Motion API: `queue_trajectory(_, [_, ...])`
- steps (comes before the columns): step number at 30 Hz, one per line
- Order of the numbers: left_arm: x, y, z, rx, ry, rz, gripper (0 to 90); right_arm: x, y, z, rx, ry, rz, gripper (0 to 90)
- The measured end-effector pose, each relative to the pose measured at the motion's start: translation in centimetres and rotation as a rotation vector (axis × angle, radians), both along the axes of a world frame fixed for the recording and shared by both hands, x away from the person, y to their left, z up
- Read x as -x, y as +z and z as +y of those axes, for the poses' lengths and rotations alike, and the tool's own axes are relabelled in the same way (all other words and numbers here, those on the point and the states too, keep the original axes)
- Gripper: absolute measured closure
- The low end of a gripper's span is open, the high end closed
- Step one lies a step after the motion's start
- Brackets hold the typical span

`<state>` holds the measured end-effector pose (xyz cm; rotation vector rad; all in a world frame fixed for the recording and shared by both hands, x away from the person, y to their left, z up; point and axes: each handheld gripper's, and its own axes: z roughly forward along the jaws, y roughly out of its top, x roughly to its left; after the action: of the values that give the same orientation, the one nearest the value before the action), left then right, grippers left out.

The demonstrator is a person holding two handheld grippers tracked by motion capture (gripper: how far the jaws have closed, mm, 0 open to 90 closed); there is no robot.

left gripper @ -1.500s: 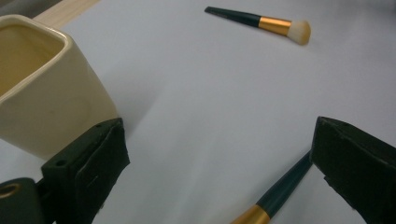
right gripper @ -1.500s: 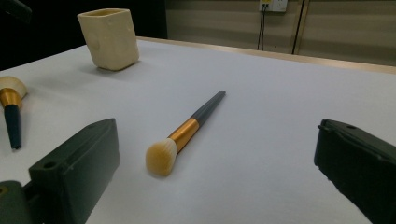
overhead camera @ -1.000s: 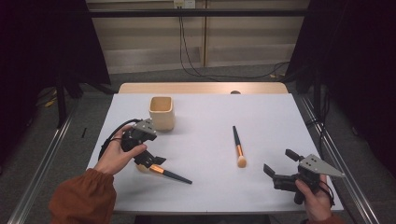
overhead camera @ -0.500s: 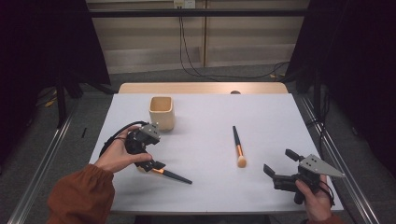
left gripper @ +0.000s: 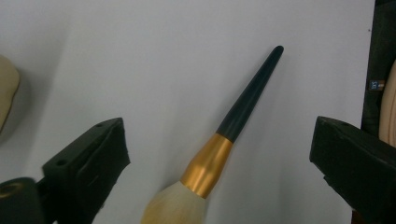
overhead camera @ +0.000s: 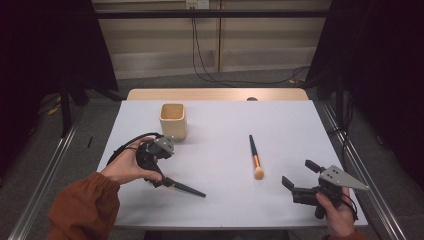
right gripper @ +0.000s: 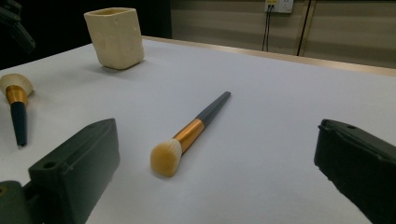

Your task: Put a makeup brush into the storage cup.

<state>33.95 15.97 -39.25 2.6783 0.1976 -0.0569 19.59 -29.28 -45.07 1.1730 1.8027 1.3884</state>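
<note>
Left gripper (overhead camera: 162, 177) dropped lower over near-left brush (left gripper: 219, 149), jaws wide, straddling it, not touching. Brush flat on tabletop (overhead camera: 220, 130), near cup (overhead camera: 173, 120). Probably light, stiff handle, soft bristles; best gripped at gold ferrule. Right gripper (overhead camera: 300, 181) idle, jaws wide.

brush (left gripper: 219, 144) flat on white table (left gripper: 163, 56) | between wide-apart jaws | untouched
</note>
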Motion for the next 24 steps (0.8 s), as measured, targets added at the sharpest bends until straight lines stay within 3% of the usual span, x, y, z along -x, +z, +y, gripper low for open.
queue_trajectory(6, [0.0, -0.5, -0.4, -0.015, -0.013, 0.021, 4.2, 0.0, 0.0, 0.0, -0.001, -0.001, 0.0, 0.0])
queue_trajectory(10, [0.0, -1.0, -0.7, -0.055, -0.054, 0.037, 5.0, 0.0, 0.0, 0.0, -0.001, -0.002, 0.0, 0.0])
queue_trajectory(19, [-0.2, -1.8, -0.5, -0.112, -0.099, 0.024, 13.3, 0.0, 0.0, 0.1, 0.002, 0.001, 0.003, 0.0])
queue_trajectory(22, [-0.2, -2.0, -0.5, -0.132, -0.108, -0.005, 14.9, 0.0, 0.0, 0.1, 0.005, 0.0, 0.001, 0.0])
queue_trajectory(24, [-0.2, -2.2, -0.5, -0.142, -0.125, -0.001, 18.1, 0.0, 0.0, 0.1, 0.008, 0.0, 0.0, 0.0])
